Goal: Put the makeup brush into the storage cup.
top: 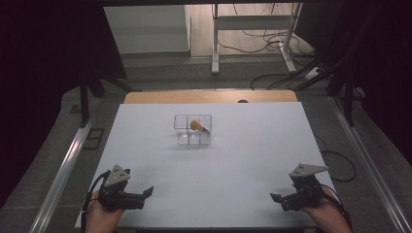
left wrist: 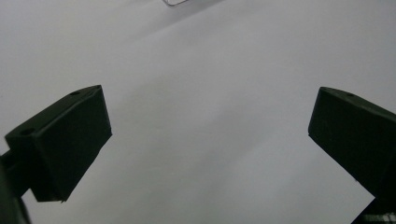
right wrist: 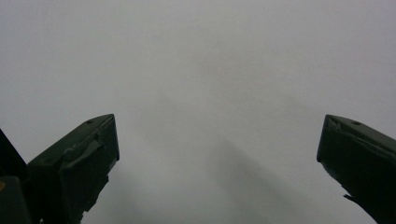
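The left gripper (top: 145, 194) sits at the near left corner of the table (top: 252, 160), held in a hand (top: 99, 213) that comes in from the bottom edge. Its jaws point inward, toward the other gripper. In the left gripper view the left gripper (left wrist: 205, 140) has its jaws spread wide with bare white table between them; nothing is in its grasp. A corner of the clear box (left wrist: 175, 2) peeks in at the top edge of that view, ahead of the jaws and well apart from them.

In the high view the box (top: 193, 130) stands far ahead of both grippers, about midway between them, near the far part of the table. It is divided into compartments, and an orange ball (top: 195, 124) lies in a rear one, with a small dark piece just beside it that I cannot make out.

The right gripper (top: 276, 198) rests at the near right corner, jaws pointing inward toward the left one. The box is ahead of it and off to its left, well apart. In the right gripper view the right gripper (right wrist: 217, 149) is likewise wide open and holds nothing.
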A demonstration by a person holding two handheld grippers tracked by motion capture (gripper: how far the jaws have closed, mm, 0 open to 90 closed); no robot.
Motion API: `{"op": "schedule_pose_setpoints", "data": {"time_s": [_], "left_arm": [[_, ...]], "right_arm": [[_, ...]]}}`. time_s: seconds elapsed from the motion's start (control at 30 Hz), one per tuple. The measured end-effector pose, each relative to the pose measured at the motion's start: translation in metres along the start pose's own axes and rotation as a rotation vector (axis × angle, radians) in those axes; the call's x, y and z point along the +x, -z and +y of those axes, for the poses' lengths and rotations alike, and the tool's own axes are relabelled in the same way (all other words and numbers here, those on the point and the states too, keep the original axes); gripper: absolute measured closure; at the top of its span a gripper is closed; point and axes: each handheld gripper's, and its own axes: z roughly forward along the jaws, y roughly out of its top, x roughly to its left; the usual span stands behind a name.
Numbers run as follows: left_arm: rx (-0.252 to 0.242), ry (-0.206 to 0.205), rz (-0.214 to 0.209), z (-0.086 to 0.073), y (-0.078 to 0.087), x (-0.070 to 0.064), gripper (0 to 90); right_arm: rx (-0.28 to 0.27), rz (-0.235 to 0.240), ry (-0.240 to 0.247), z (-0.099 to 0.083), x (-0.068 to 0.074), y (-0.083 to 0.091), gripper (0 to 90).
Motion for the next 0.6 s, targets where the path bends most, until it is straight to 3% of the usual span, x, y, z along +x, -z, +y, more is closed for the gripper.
{"op": "schedule_pose_setpoints", "data": {"time_s": [0.3, 0.6], "left_arm": [[0.034, -0.009, 0.047, -0.008, 0.003, 0.003, 0.0], [0.018, 0.015, 0.07, -0.014, 0.011, 0.008, 0.0]], "right_arm": [[0.003, 0.0, 0.002, 0.0, 0.0, 0.0, 0.0], [0.008, 0.001, 0.003, 0.0, 0.0, -0.001, 0.0]]}}
